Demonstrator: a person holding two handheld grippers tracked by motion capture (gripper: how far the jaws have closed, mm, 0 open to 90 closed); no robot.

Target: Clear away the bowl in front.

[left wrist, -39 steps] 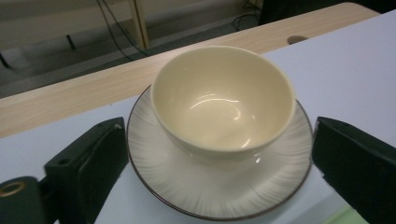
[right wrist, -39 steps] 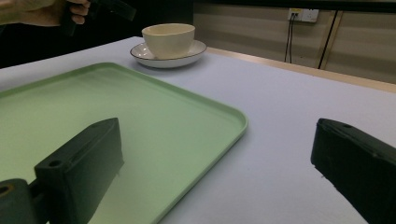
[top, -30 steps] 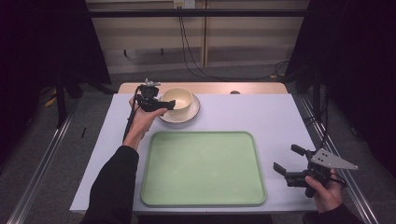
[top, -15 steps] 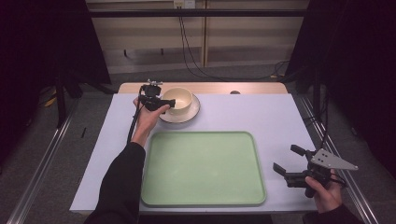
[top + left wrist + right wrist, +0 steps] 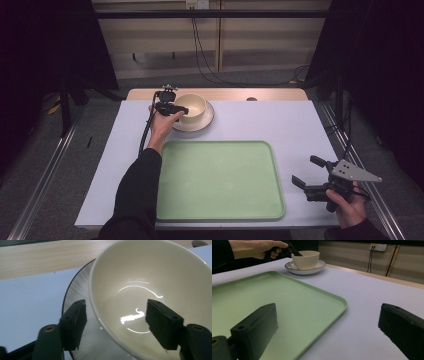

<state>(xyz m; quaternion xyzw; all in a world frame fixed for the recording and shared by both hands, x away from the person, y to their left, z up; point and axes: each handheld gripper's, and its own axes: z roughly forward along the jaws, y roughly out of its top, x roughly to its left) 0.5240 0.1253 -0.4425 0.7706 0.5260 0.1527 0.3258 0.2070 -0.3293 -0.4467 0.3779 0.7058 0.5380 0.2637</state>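
Upper centre of the high view: left gripper straddles cream bowl's rim, jaws wide, unclosed, bowl on its saucer; glazed wall may slip; right gripper open, empty.

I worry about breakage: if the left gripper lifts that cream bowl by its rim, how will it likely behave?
The bowl looks glazed and glossy, so its wall may slip between the left gripper jaws, which straddle the rim, still open. It seems rigid ceramic, probably fragile if dropped. Gripped at one side, it would likely tilt, and could scrape the plate beneath.
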